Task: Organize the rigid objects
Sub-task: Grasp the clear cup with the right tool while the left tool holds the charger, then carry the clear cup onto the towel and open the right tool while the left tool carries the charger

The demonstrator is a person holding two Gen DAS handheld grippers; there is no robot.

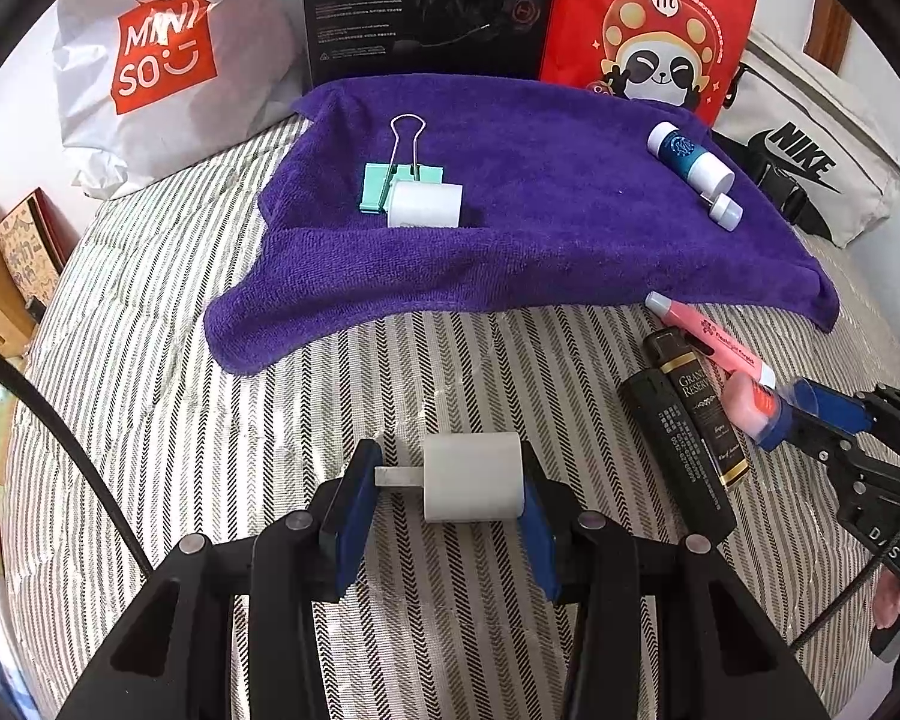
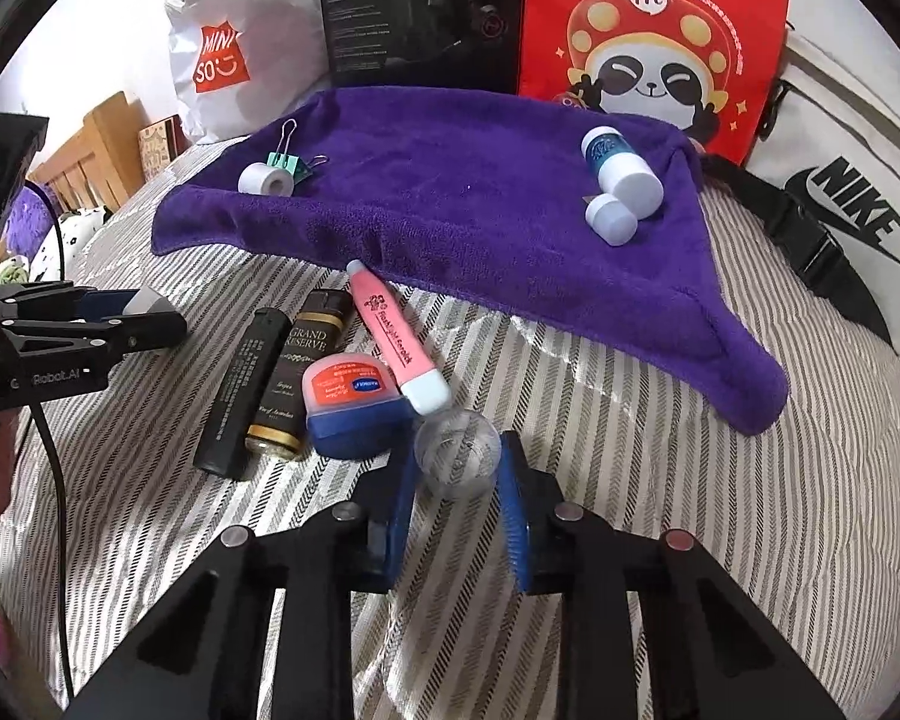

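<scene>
Left gripper (image 1: 444,483), lower centre of frame: pinching a white plug adapter (image 1: 471,485). Right gripper (image 2: 457,468), lower centre: blue pads pressed on a clear round container (image 2: 457,455). Purple towel (image 1: 540,222), upper centre.

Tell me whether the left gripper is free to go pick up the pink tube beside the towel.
Probably not yet: the left gripper is shut on a white adapter. The pink tube itself lies uncovered by the purple towel.

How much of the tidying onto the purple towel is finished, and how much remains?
Done: a tape roll, green clip and two white bottles lie on the towel. In hand: the left gripper holds another white roll; the right gripper has a clear ball. Left: pink tube, blue tin, two dark items on the bed.
</scene>
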